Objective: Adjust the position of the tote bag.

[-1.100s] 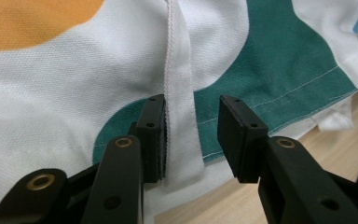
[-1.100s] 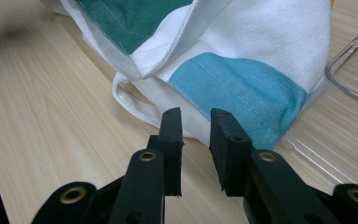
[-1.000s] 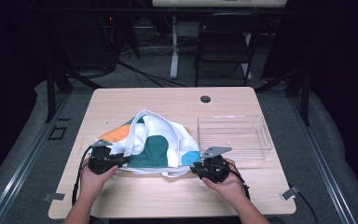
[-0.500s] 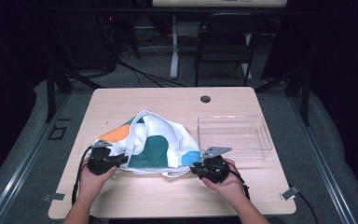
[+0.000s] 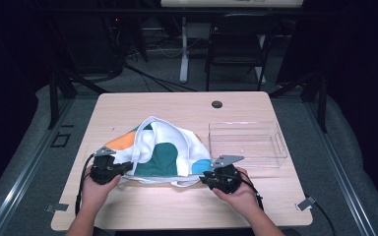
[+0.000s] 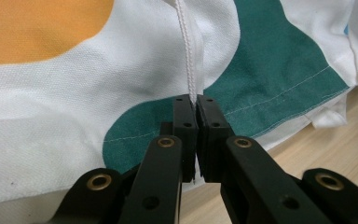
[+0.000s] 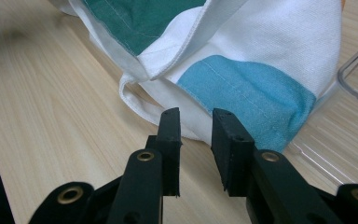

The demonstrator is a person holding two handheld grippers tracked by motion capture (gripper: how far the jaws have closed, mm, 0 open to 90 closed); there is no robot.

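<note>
Left gripper view: left tongs have just closed, clamped on the bag's white strap. Right tongs stand apart, just short of the bag's edge on the worktop.

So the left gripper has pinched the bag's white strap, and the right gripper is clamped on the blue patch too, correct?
Not quite. The left gripper is indeed shut on the white strap, but the right gripper stands open just short of the blue patch, gripping nothing, as the right gripper view shows.
</note>
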